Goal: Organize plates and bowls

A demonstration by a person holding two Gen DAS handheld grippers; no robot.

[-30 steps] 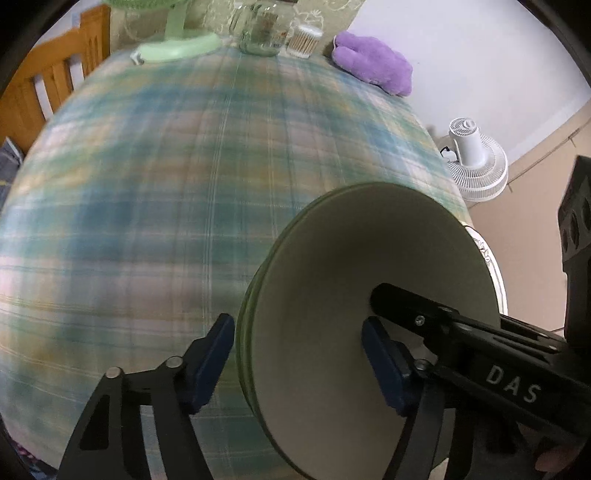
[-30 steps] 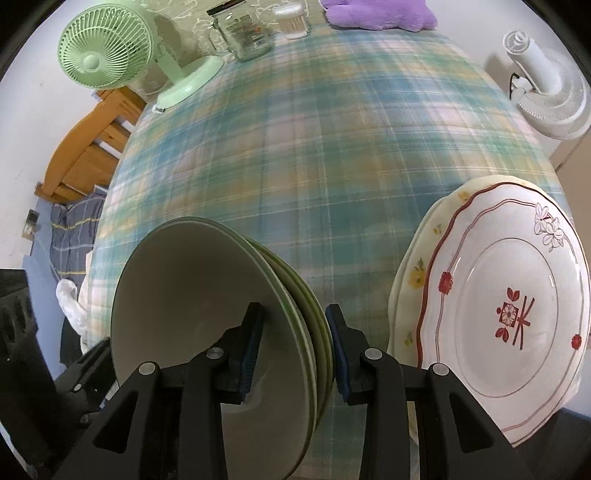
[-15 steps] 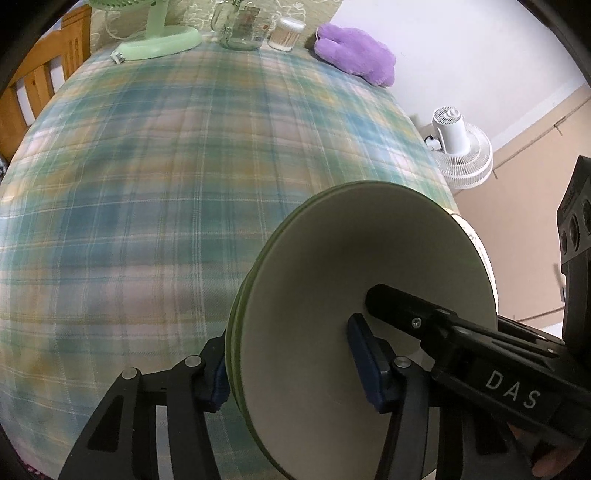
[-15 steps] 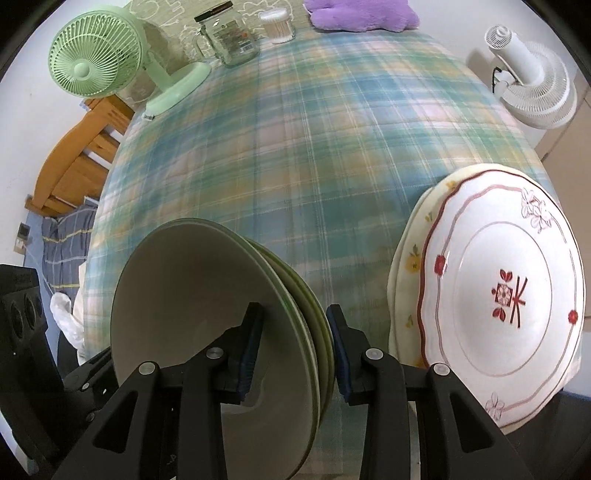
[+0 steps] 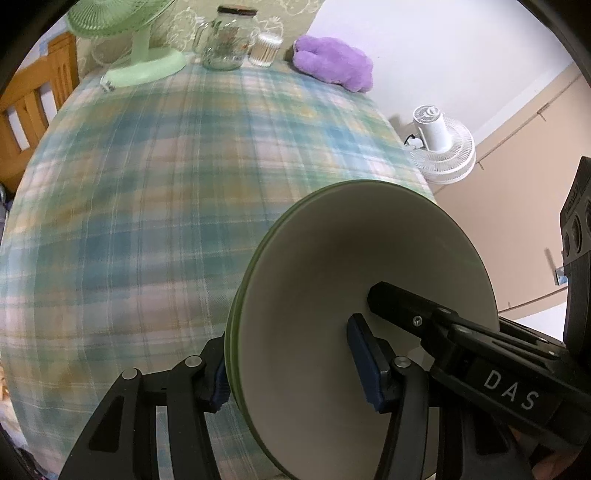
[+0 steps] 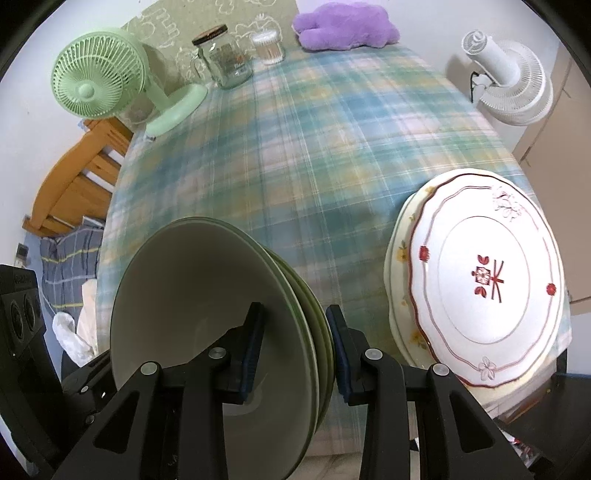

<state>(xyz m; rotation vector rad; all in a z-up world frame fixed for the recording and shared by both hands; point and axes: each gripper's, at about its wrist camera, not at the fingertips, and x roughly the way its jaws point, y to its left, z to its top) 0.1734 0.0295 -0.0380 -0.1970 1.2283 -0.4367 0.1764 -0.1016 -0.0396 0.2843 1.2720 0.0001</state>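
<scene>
A stack of green bowls [image 5: 332,280] with pale insides is held on edge above the plaid tablecloth [image 5: 166,184]. My left gripper [image 5: 295,373] is shut on the stack's rim, one pad inside, one outside. My right gripper [image 6: 295,343] is shut on the same stack [image 6: 192,295] from the opposite side. A white plate with red flower pattern [image 6: 487,280] lies on a yellow-flowered plate [image 6: 399,254] at the table's near right corner, right of the bowls.
At the table's far edge stand a green desk fan [image 6: 99,74], a glass jar [image 6: 225,59], a cotton-swab tub [image 6: 267,42] and a purple plush [image 6: 343,24]. A wooden chair [image 6: 74,184] is on the left, a white floor fan [image 6: 506,77] on the right.
My left gripper closed from open onto the bowl stack's rim. Both grippers and the bowls rose and tilted, so the far table edge came more into view.
</scene>
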